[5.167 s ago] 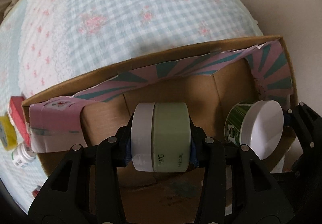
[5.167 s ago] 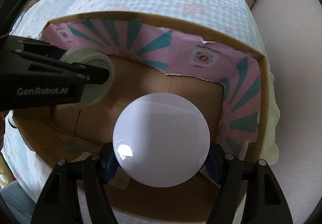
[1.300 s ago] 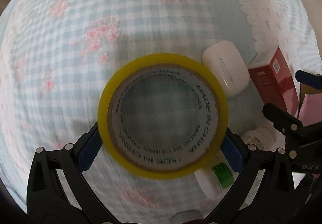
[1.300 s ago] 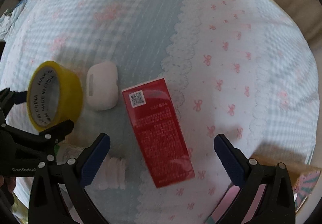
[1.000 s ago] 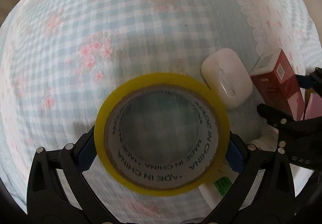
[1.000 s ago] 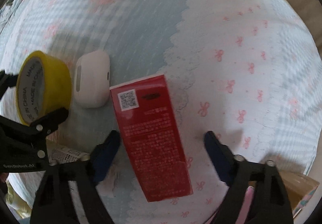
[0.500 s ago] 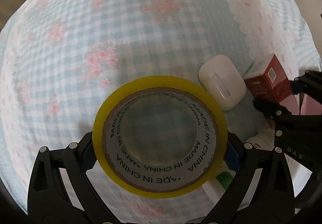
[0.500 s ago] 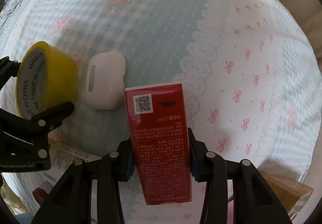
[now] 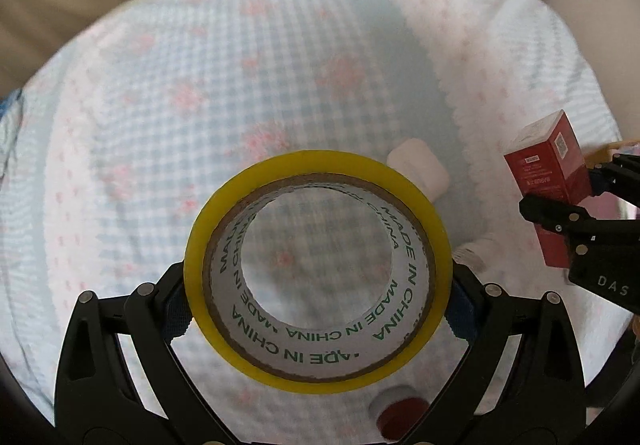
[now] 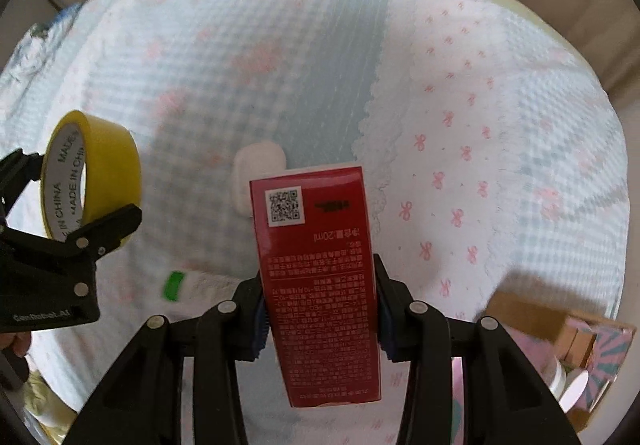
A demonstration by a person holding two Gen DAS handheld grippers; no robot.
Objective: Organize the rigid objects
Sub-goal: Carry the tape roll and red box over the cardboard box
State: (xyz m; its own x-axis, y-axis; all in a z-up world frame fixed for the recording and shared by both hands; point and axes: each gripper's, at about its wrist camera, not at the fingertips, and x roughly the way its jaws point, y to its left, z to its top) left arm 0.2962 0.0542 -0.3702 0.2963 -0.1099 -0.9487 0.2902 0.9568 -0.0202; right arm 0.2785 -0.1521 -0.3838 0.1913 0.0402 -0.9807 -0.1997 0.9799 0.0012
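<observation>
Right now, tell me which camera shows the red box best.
The right wrist view: the red box fills the centre, clamped in the right gripper, QR code and print facing the lens. The left wrist view shows it only small at the right edge, partly hidden by that gripper.

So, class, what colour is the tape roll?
Yellow tape roll, clearest in the left wrist view.

My left gripper (image 9: 318, 299) grips the tape roll (image 9: 318, 269) above the bedspread (image 9: 200, 85); the earbud case (image 9: 418, 169) lies beyond it, the carton (image 10: 316, 277) in my right gripper (image 10: 318, 309) alongside.
</observation>
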